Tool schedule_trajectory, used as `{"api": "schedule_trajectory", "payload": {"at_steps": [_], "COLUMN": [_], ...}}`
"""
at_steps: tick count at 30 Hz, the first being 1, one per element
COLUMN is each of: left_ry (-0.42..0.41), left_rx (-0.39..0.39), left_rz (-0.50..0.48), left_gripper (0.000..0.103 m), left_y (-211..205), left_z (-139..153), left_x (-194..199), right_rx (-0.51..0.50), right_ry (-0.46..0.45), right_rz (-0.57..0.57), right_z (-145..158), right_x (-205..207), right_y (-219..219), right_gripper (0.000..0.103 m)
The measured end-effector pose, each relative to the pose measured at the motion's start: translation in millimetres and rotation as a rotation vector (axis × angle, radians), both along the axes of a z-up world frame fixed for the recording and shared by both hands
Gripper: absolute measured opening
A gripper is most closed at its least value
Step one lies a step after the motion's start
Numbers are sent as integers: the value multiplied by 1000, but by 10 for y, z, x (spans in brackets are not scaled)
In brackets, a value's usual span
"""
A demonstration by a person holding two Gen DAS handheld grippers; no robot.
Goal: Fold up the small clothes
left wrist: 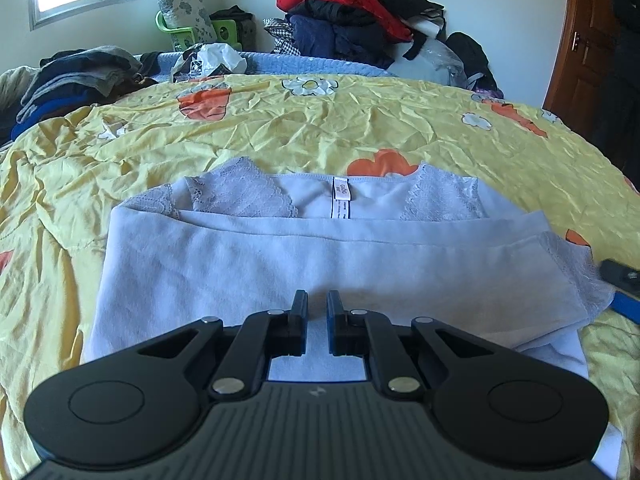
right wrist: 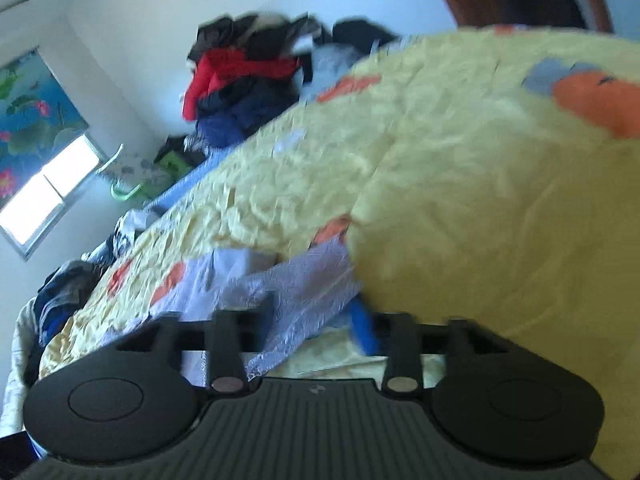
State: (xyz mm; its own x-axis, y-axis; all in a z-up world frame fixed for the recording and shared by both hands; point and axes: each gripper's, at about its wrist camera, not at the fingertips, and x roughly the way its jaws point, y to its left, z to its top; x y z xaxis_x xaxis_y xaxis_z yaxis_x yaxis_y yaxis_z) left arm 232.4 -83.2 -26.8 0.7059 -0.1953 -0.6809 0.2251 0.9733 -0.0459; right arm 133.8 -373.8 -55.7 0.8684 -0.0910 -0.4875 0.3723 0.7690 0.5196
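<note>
Pale lilac-blue garment (left wrist: pixel 304 256), soft knit with lace-trimmed edges, is seen spread flat on the bed, its near part folded up over the far part so that a straight fold edge crosses it; a white care label (left wrist: pixel 339 198) is left showing beyond the fold. Left gripper (left wrist: pixel 317 304) is held low over the near middle of the garment, its black fingers (left wrist: pixel 299 312) drawn almost together with only a narrow slit between them; no cloth is seen caught there. Right gripper (right wrist: pixel 316 322) is shown blurred and rolled sideways, fingers (right wrist: pixel 362 326) standing apart; the lace corner of the garment (right wrist: pixel 296 284) lies in the gap between them, but whether it is pressed cannot be told. The garment is carried by a crumpled yellow bedspread (left wrist: pixel 280 128) printed with orange and white flowers. Piled dark and red clothes (left wrist: pixel 352 12) are noted against the far wall.
</note>
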Motion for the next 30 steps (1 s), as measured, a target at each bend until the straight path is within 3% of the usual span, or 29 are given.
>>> {"api": "schedule_trajectory", "payload": {"at_steps": [3,6,8,10,12,14,16,19,30], "left_ry": [-2,-5,-11,-15,-24,-43,-90,-134,-87], "left_rx": [5,16,20,23,24,25,34,74,42], "left_rz": [2,5,8,10,11,21,44,43,66], "left_gripper": [9,9,9,13,27,69,82,82,82], "left_y": [4,12,35,66,100,137,174,178,366], "left_z": [4,5,7,7,13,29,55,89,57], "left_x": [-8,-40,-77,-122,-172,-230,-308,-387,-603], "right_rx": [-87,-163,-223,-318,-405,-445,-444,-442,-426], "right_ry": [-15,-16,0,43,89,130,162,185,184], "right_rz": [-11,94,186,270,299,315,310,273,275], "right_z": [128,237,269,265,243,202,168,148,188], "right_x": [-185,-332,-396,-425,-434,-459,-463,-471,-777], "right_y": [118,317,483,694,850,944,933,893,907], "right_gripper": [63,71,81,98,98,98,98,98,98]}}
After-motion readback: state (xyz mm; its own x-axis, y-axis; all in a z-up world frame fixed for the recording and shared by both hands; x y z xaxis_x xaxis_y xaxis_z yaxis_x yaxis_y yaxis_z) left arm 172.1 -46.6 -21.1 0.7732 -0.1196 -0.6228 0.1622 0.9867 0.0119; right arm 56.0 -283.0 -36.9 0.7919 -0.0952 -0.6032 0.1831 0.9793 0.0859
